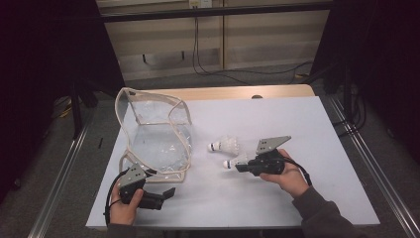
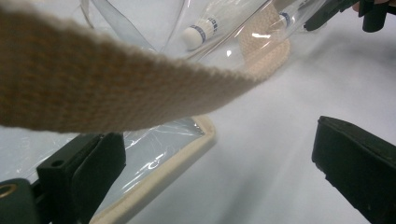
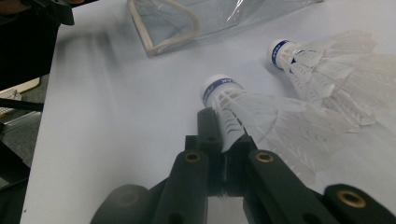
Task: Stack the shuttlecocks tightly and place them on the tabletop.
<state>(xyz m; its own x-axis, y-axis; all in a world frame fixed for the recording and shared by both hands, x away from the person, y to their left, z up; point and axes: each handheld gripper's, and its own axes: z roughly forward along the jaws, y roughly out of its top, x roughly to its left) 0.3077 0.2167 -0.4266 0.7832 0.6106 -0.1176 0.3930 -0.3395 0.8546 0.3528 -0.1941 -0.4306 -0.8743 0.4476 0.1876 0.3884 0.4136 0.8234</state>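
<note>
A clear plastic bag [image 1: 153, 139] with beige trim stands open at the table's left. My left gripper [image 1: 166, 191] sits open at the bag's near corner; in the left gripper view [image 2: 210, 172] the trimmed corner [image 2: 187, 144] lies by the left jaw and a beige strap [image 2: 116, 93] crosses above. My right gripper [image 1: 239, 167] is shut on the feathers of a white shuttlecock [image 1: 232, 162], its blue-banded cork [image 3: 218, 88] pointing away from the right gripper [image 3: 222, 128]. A second shuttlecock [image 1: 225, 145] lies loose just beyond it, also lying at the upper right [image 3: 322, 60].
The white tabletop [image 1: 307, 129] has free room to the right and front. A wooden strip [image 1: 223, 92] runs along its far edge. Metal rails [image 1: 366, 163] flank the table. Cables hang on the far wall [image 1: 198, 54].
</note>
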